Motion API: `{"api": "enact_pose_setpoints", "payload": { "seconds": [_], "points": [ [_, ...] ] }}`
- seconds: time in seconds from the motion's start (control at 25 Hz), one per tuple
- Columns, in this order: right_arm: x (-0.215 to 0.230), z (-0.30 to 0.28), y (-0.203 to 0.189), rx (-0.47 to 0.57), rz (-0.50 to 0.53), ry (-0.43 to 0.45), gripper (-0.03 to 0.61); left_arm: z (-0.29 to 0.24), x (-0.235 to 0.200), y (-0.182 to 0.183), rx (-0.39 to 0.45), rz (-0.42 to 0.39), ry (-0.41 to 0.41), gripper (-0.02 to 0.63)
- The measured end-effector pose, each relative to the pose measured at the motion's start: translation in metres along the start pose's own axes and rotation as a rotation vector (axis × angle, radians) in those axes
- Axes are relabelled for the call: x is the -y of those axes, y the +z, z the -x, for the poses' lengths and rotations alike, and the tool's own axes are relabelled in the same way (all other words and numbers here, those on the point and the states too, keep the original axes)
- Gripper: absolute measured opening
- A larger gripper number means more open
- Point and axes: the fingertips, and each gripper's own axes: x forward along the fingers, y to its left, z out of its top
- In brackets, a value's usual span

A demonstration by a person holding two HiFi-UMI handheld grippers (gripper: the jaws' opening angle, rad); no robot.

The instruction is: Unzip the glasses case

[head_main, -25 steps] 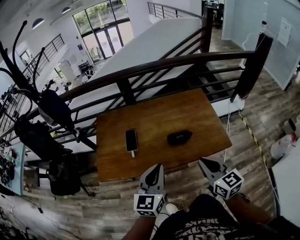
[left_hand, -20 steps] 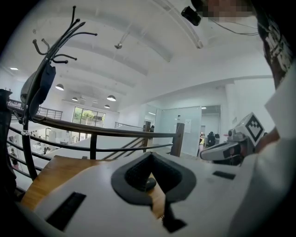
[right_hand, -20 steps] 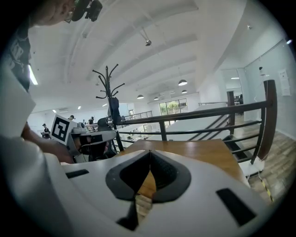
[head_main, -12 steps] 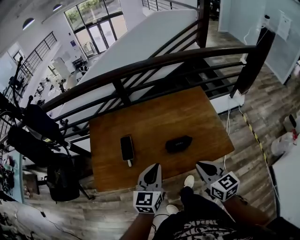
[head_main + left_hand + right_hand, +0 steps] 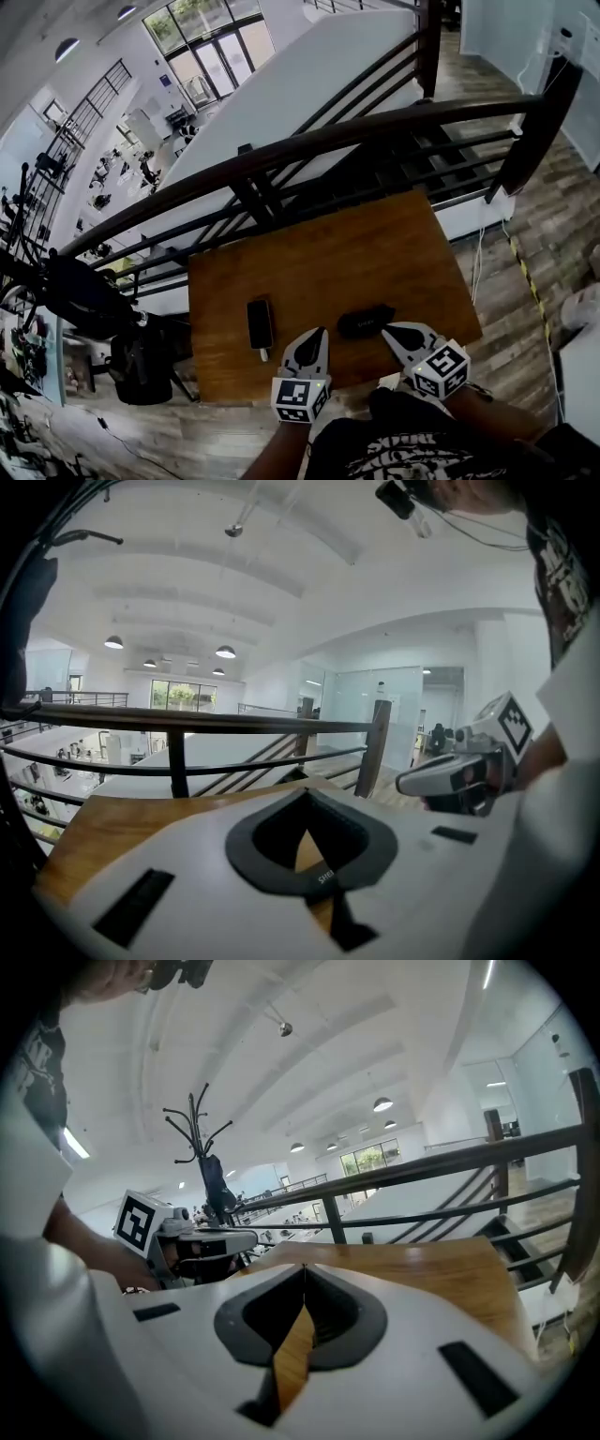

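The black glasses case (image 5: 364, 322) lies zipped near the front edge of the wooden table (image 5: 375, 253), a dark phone (image 5: 260, 324) flat to its left. You hold your right gripper (image 5: 388, 331) just beside the case's right end and your left gripper (image 5: 318, 334) near its left end. Both pairs of jaws are closed tip to tip, gripping nothing. A dark railing (image 5: 309, 141) runs behind the table.

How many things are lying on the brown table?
2. A black phone lies near the front edge of the table, left of the middle. The dark glasses case lies to its right, apart from it. No others show on the top.
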Motion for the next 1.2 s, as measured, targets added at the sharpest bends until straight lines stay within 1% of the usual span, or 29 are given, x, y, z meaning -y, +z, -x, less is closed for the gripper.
{"api": "enact_pose_setpoints", "payload": {
  "seconds": [0.12, 0.2, 0.36, 0.44, 0.52, 0.68, 0.8, 0.84, 0.92, 0.96, 1.04, 1.12, 1.2],
  "points": [
    [0.011, -0.011, -0.006, -0.039, 0.005, 0.031, -0.002, -0.024, 0.005, -0.008, -0.062, -0.036, -0.052, 0.005],
    [0.016, -0.020, -0.014, -0.070, 0.003, 0.040, -0.002, -0.040, 0.004, -0.020, -0.124, -0.059, -0.101, 0.005],
    [0.019, -0.032, -0.044, -0.156, -0.017, 0.041, -0.002, -0.065, 0.003, -0.055, -0.285, -0.073, -0.237, 0.005],
    [0.020, -0.041, -0.066, -0.216, -0.036, 0.031, -0.002, -0.080, 0.003, -0.078, -0.378, -0.071, -0.312, 0.005],
    [0.019, -0.053, -0.092, -0.277, -0.061, 0.016, -0.002, -0.096, 0.004, -0.099, -0.458, -0.089, -0.386, 0.005],
    [0.012, -0.082, -0.137, -0.368, -0.119, -0.048, -0.002, -0.125, 0.016, -0.140, -0.622, -0.190, -0.562, 0.005],
    [0.007, -0.102, -0.170, -0.430, -0.218, -0.113, 0.000, -0.140, 0.029, -0.160, -0.743, -0.253, -0.695, 0.005],
    [0.005, -0.109, -0.180, -0.448, -0.253, -0.133, 0.001, -0.144, 0.030, -0.165, -0.784, -0.278, -0.725, 0.005],
    [0.001, -0.123, -0.195, -0.474, -0.300, -0.163, 0.007, -0.152, 0.027, -0.178, -0.858, -0.364, -0.762, 0.005],
    [-0.001, -0.130, -0.201, -0.481, -0.312, -0.174, 0.031, -0.154, 0.027, -0.186, -0.888, -0.406, -0.781, 0.005],
    [-0.002, -0.141, -0.206, -0.479, -0.329, -0.207, 0.062, -0.152, 0.028, -0.199, -0.936, -0.444, -0.819, 0.005],
    [0.004, -0.152, -0.205, -0.454, -0.370, -0.260, 0.063, -0.153, 0.028, -0.196, -0.937, -0.438, -0.845, 0.005],
    [0.011, -0.161, -0.205, -0.433, -0.436, -0.318, 0.063, -0.156, 0.028, -0.189, -0.923, -0.411, -0.867, 0.005]
  ]
}}
